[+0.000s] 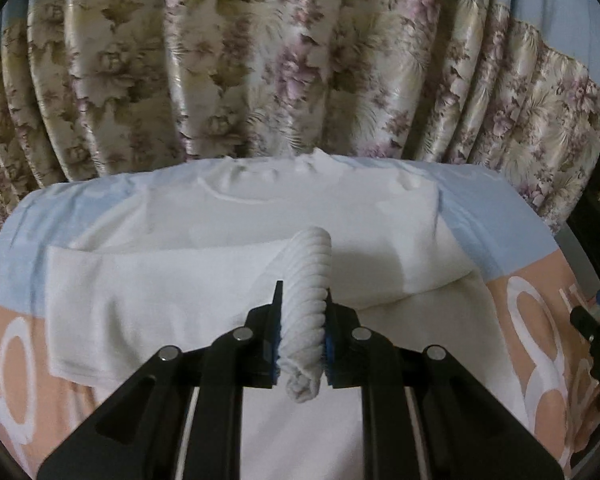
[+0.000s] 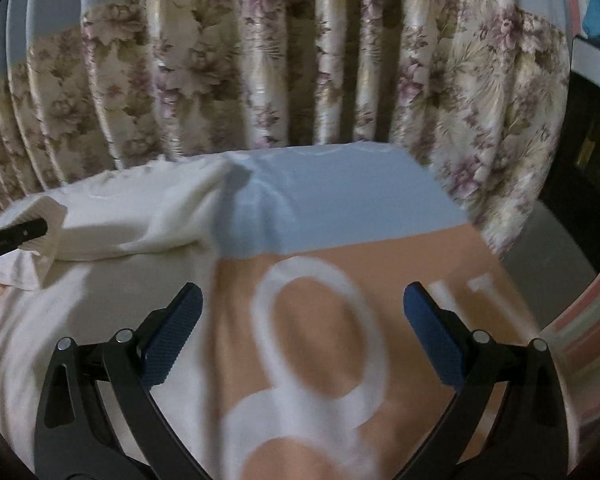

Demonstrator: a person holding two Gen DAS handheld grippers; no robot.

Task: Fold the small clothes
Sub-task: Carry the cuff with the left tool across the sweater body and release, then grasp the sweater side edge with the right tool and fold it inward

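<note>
Mid-fold — the left gripper is clamped on the white top's ribbed cuff; the right gripper, jaws apart, hovers off to its right, holding nothing. Next, likely: lay that sleeve across.

One white garment at the frame's center, one peach-and-blue printed sheet under it, one floral curtain across the top, two grippers.

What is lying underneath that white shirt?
The white shirt lies on a bedsheet, pale blue farther away and peach with big white shapes nearer. Whatever the sheet covers is hidden. The left gripper pinches a ribbed cuff of the shirt.
</note>
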